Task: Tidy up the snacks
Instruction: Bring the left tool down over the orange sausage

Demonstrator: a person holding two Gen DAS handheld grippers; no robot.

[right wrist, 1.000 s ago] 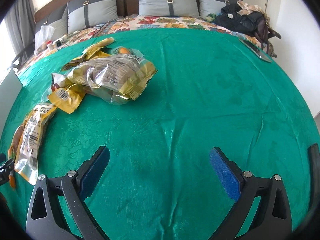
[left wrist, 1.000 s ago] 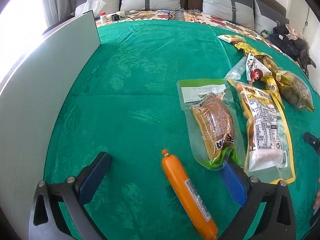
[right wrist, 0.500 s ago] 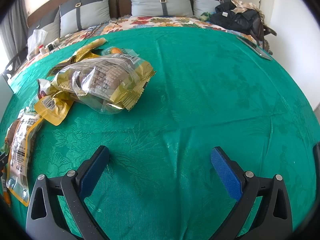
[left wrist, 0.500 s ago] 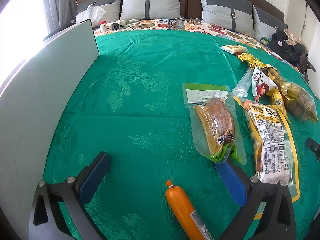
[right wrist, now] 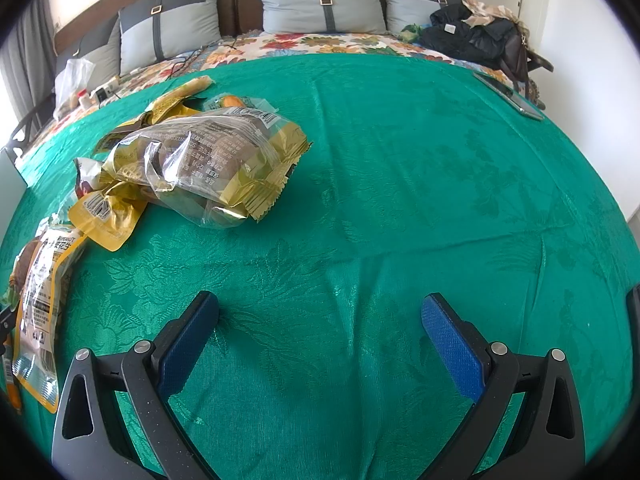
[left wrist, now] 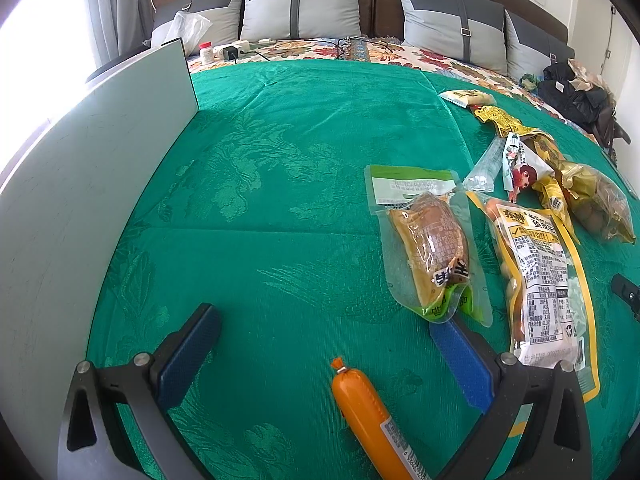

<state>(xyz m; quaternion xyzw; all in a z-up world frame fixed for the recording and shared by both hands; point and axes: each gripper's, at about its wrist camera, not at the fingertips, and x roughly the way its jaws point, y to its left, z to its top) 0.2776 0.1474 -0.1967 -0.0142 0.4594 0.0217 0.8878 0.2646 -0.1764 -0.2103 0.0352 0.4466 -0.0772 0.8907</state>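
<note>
Snacks lie on a green bedspread (left wrist: 280,184). An orange sausage stick (left wrist: 370,420) rests between the fingers of my open left gripper (left wrist: 324,334), untouched. Just beyond its right finger lie a green-topped vacuum pack of braised meat (left wrist: 426,248) and a yellow-edged peanut bag (left wrist: 538,276). Farther right sits a heap of small yellow packets (left wrist: 532,160). In the right wrist view a clear gold-trimmed bag of brown pieces (right wrist: 204,160) lies ahead and left of my open right gripper (right wrist: 320,320), with the peanut bag (right wrist: 40,304) at the left edge. Nothing is held.
A pale upright board (left wrist: 80,184) runs along the bed's left side. Grey pillows (left wrist: 300,8), a white bottle (left wrist: 206,50) and a charger cable sit at the headboard. Dark clothes and a bag (right wrist: 476,36) are piled at the far right corner, with a phone (right wrist: 512,94) nearby.
My left gripper has pulled back toward me, so the sausage sits lower in its view. My right gripper has moved forward and left, bringing the gold-trimmed bag closer.
</note>
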